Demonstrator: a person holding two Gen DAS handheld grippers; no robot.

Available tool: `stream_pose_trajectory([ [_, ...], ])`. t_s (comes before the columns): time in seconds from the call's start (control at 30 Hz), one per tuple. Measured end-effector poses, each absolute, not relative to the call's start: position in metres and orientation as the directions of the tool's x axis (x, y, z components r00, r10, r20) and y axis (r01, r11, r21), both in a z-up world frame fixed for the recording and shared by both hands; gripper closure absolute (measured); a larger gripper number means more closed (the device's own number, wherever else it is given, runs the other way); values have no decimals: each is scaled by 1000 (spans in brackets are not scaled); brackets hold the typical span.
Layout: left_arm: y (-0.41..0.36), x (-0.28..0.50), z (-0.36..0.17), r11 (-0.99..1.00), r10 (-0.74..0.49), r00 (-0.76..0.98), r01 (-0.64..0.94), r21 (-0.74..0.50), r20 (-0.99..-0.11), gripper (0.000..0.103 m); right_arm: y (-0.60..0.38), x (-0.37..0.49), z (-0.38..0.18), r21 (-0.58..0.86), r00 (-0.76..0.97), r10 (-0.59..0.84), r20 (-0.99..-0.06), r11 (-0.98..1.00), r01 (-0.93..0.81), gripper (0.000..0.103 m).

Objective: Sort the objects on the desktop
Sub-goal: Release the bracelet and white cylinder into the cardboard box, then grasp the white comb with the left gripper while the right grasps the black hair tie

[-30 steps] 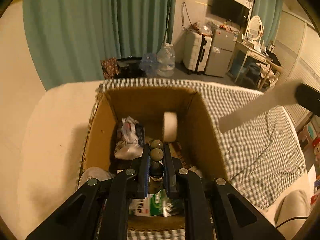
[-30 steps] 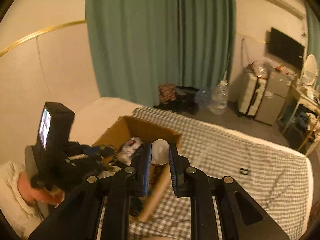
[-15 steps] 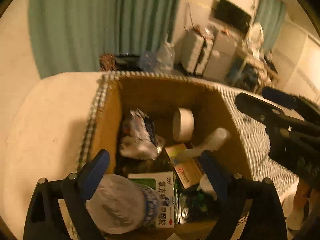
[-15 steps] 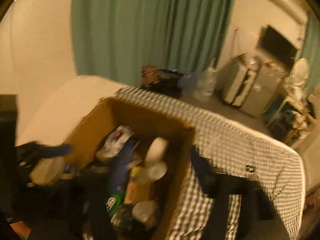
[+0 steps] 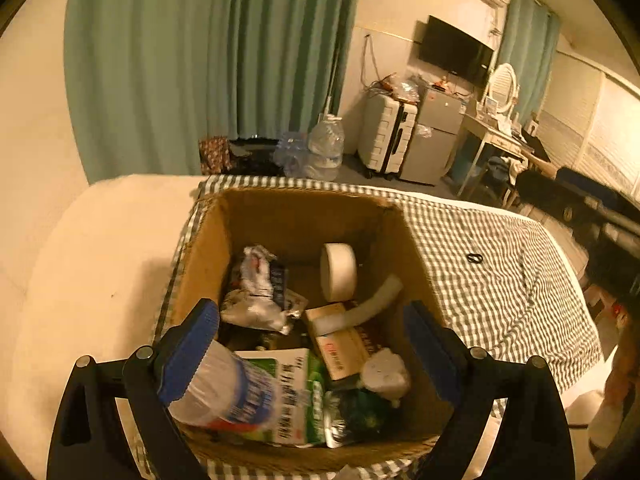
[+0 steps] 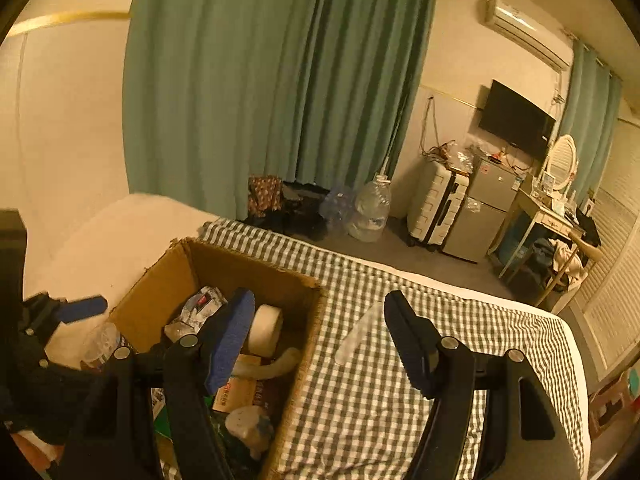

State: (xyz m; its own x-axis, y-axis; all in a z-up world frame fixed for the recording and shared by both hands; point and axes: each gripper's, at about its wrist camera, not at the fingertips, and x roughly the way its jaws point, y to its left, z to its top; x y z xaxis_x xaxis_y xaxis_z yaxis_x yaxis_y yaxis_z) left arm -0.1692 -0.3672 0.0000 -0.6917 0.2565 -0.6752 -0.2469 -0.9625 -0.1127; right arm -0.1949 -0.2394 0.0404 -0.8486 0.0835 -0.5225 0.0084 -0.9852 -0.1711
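A cardboard box (image 5: 404, 248) stands on the checked cloth, full of objects: a white tape roll (image 5: 338, 271), a crumpled foil packet (image 5: 256, 296), a pale tube (image 5: 372, 306), a small carton (image 5: 340, 346), a green pack (image 5: 296, 396) and a clear plastic bottle (image 5: 218, 390). My left gripper (image 5: 312, 352) is open and empty above the box's near end. My right gripper (image 6: 320, 340) is open and empty over the box's right wall (image 6: 304, 344). The tape roll (image 6: 264, 328) and tube (image 6: 276, 364) show there too.
The checked cloth (image 6: 400, 380) stretches right of the box; a small black ring (image 5: 474, 258) lies on it. A cream surface (image 5: 92, 264) lies left. Behind are green curtains, water jugs (image 6: 370, 212), a suitcase (image 6: 436, 204) and a desk.
Both grippers were shut a second ago, the left on a small bottle, the right on a white object; both opened wide. The tube and bottle now lie in the box.
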Motion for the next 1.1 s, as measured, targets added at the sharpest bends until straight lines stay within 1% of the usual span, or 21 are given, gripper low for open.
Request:
stream_pose_trajectory([
  [0.13,-328,-148,10,-957,261,-707,-280,-80,-658,3,-195,-171,54,-126,-865,95,-492,-991,-37,29],
  [0.2,-307,-139,16,-951,278,-706,-297,-83,-652,0,-167,-157,60,-98,-875,94,-475,-994,-54,28],
  [0.3,-271,-122,24,-939,317,-705,-325,-108,-635,0,-123,-140,63,-67,-883,102,-459,-995,-80,26],
  [0.33,-260,-118,24,-930,345,-693,-344,-131,-632,0,-106,-133,63,-57,-887,118,-446,-993,-103,25],
  [0.37,-247,-113,22,-915,384,-678,-371,-159,-627,0,-92,-125,63,-49,-893,130,-432,-992,-121,20],
  [0.4,-238,-110,19,-913,390,-676,-374,-165,-625,0,-80,-119,63,-39,-899,139,-416,-990,-135,17],
  [0.43,-231,-109,17,-915,384,-680,-368,-162,-625,0,-68,-112,63,-27,-906,145,-397,-989,-146,12],
  [0.47,-222,-107,12,-923,368,-689,-354,-153,-625,0,-54,-105,63,-9,-914,146,-378,-988,-154,10],
  [0.53,-208,-107,1,-935,338,-694,-327,-140,-636,0,-29,-96,59,16,-922,140,-360,-988,-157,8],
  [0.63,-189,-114,-19,-947,310,-689,-283,-151,-655,0,-4,-89,48,9,-925,159,-345,-985,-172,4],
  [0.67,-183,-119,-25,-949,305,-687,-273,-155,-659,0,4,-88,42,17,-923,159,-352,-984,-176,0],
  [0.73,-173,-128,-33,-957,285,-696,-250,-149,-659,0,20,-89,30,69,-921,112,-372,-987,-148,0],
  [0.8,-159,-143,-41,-964,258,-699,-232,-131,-666,0,39,-100,11,158,-907,20,-421,-983,-95,0],
  [0.87,-149,-158,-49,-968,241,-696,-224,-115,-677,0,51,-111,-8,198,-881,-28,-473,-977,-76,0],
  [0.93,-134,-177,-58,-970,227,-692,-220,-99,-685,0,61,-126,-29,201,-847,-34,-530,-976,-87,0],
  [1.1,-105,-227,-91,-977,174,-690,-208,-37,-703,0,79,-164,-78,230,-810,-41,-585,-966,-117,0],
])
